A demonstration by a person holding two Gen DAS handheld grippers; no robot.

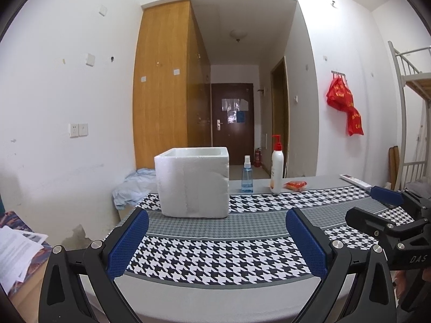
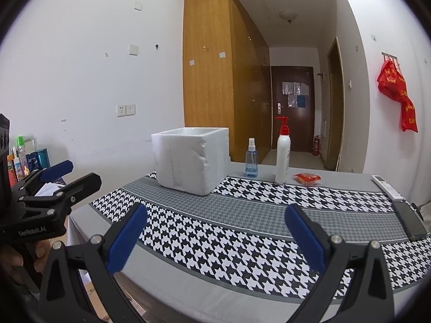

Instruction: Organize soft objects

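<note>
While both of your grippers hang over the near edge of the table, neither has anything in it. Your left gripper (image 1: 216,238) has its blue pads spread wide over the houndstooth cloth (image 1: 215,258), and your right gripper (image 2: 215,235) is spread just as wide over the same cloth. Each shows in the other's view, empty and apart from every object.

By my reading you are at the very start: nothing is picked and nothing is sorted.

Past the pads at 12 o'clock stands the foam box (image 1: 192,183), open at the top; whether anything is inside is hidden from both views. It looks like the likely bin. Just right of it, at about 1 o'clock, stand the spray bottle (image 1: 247,179) and the pump bottle (image 1: 277,171), both upright and apart. Beyond them lies the red packet (image 1: 295,185), flat on the table. Off the far left corner, at 11 o'clock, a pale blue cloth (image 1: 133,188) lies crumpled behind the box.

The packet and the cloth seem the soft candidates. Your next move calls for choosing one, reaching well forward with the nearer gripper, and closing gently on a fold or edge.
</note>
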